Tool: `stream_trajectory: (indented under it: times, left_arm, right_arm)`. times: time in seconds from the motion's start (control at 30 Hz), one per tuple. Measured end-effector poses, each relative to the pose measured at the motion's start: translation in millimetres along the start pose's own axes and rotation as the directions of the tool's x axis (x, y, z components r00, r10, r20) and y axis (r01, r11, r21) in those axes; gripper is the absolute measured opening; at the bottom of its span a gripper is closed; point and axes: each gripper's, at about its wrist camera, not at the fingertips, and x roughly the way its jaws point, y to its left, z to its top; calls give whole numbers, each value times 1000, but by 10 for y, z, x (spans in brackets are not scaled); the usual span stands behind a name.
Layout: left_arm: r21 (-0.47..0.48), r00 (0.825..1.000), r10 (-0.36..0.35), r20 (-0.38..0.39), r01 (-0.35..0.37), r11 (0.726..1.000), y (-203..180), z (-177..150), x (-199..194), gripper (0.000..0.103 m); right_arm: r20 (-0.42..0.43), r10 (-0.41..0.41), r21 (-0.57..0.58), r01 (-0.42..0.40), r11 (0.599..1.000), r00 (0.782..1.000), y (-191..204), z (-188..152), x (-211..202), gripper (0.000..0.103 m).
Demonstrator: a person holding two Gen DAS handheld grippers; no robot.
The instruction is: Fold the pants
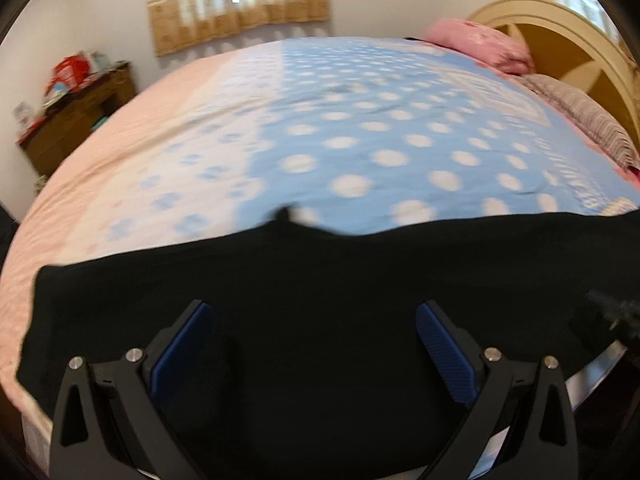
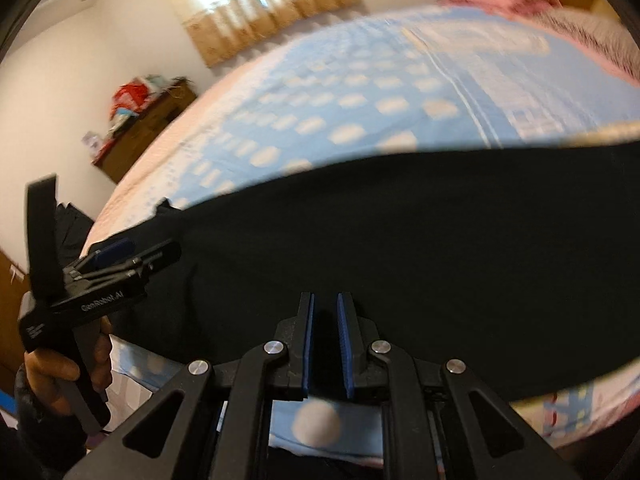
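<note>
The black pants [image 1: 304,300] lie flat in a long band across the near edge of the bed, also in the right wrist view [image 2: 400,240]. My left gripper [image 1: 314,312] is open wide just above the pants, with nothing between its blue pads [image 1: 184,344]; it also shows in the right wrist view [image 2: 120,254] at the left. My right gripper [image 2: 325,304] is nearly closed over the near edge of the pants, with a narrow gap between its pads; whether cloth sits in the gap is unclear.
The bed has a blue sheet with white dots [image 1: 380,128] and a pink cover [image 1: 100,168] on the left. A pink pillow [image 1: 480,44] and striped blanket [image 1: 580,120] lie by the headboard [image 1: 560,32]. A wooden dresser [image 1: 76,116] stands at the left wall.
</note>
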Motion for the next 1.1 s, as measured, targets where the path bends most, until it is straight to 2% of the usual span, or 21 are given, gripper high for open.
stream_trajectory:
  times: [0.1,0.2,0.33,0.43,0.47,0.53,0.57,0.6,0.63,0.73,0.8,0.83,0.9,0.93,0.97,1.03,1.1]
  left_arm:
    - [38,1000,-22,-22,23,999,-283,67,86,103]
    - [69,998,-34,-54,38,997,-492,64,160,103]
    - [94,997,-29,-67,35,995,-634,28,191,103]
    - [87,997,-28,-72,34,996,-686,28,175,103]
    - [85,997,-32,-71,38,996,-707,35,162,103]
    - [89,997,-36,-67,42,995,-760,47,144,103]
    - [94,997,-38,-66,44,995,-793,57,142,103]
    - [101,997,-40,-63,47,994,-831,66,137,103]
    - [112,997,-42,-61,48,993,-879,73,129,103]
    - [138,997,-50,-58,57,989,-1007,81,108,103]
    - [151,997,-55,-58,63,987,-1092,84,93,103]
    - [157,997,-59,-57,67,985,-1125,85,82,103]
    - [168,996,-75,-50,82,982,-1198,89,44,103]
    - [171,995,-84,-47,90,981,-1224,96,35,103]
    - [175,995,-93,-44,100,980,-1250,96,20,103]
    - [185,993,-115,-34,119,976,-1303,91,-4,103]
    - [187,992,-124,-32,128,974,-1330,82,8,103]
  right_arm:
    - [25,17,9,-17,1000,1000,-44,29,-97,13]
    - [130,20,15,-22,1000,991,-116,85,-363,13]
    - [271,-19,67,1,998,962,-360,158,-813,13]
    - [350,-96,122,57,991,932,-590,188,-1132,13]
    - [367,-122,143,74,987,922,-674,194,-1229,15]
    - [398,-154,202,78,976,904,-896,184,-1429,27]
    - [410,-161,218,75,973,898,-957,180,-1494,40]
    - [435,-176,241,74,968,883,-1055,152,-1604,51]
    - [454,-191,253,80,964,870,-1115,127,-1684,53]
    - [476,-254,284,126,950,842,-1272,84,-1891,55]
    - [492,-330,341,170,925,805,-1417,63,-2051,55]
    - [503,-379,396,182,900,777,-1528,38,-2162,55]
    - [514,-444,471,191,861,734,-1729,-20,-2350,55]
    - [512,-501,509,223,831,698,-1844,-60,-2466,55]
    - [508,-537,531,246,811,673,-1920,-88,-2531,55]
    - [501,-576,562,264,784,646,-2044,-131,-2602,55]
    - [490,-588,569,275,775,643,-2108,-132,-2578,55]
